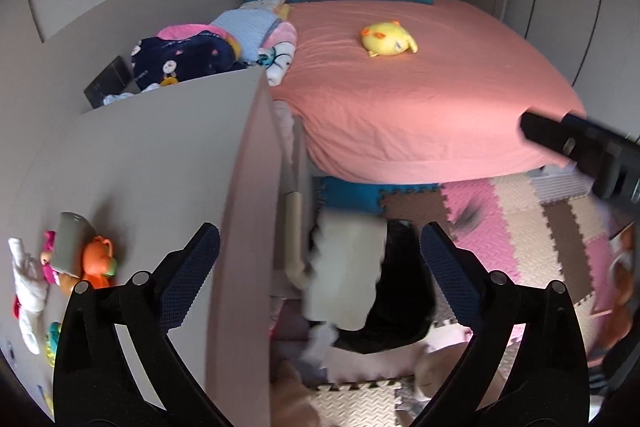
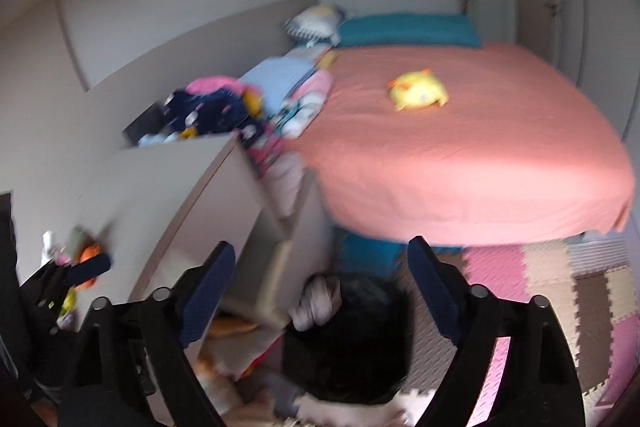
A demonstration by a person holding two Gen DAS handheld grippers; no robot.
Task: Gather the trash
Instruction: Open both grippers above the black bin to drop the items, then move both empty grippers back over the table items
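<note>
A black trash bin [image 1: 400,311] stands on the floor mat beside the grey dresser; it also shows in the right wrist view [image 2: 360,339]. A blurred whitish sheet of trash [image 1: 344,271] hangs in the air above its rim, between the fingers of my left gripper [image 1: 320,275], which is open and holds nothing. In the right wrist view a pale crumpled wad [image 2: 316,303] lies at the bin's left rim. My right gripper [image 2: 320,295] is open and empty above the bin. Its black body shows at the right edge of the left view [image 1: 580,151].
A grey dresser [image 1: 160,179] stands left of the bin with toys and a white cloth [image 1: 28,287] on top. A bed with a salmon sheet [image 1: 420,87] carries a yellow plush [image 1: 388,39] and piled clothes [image 1: 200,51]. Foam puzzle mats [image 1: 520,227] cover the floor.
</note>
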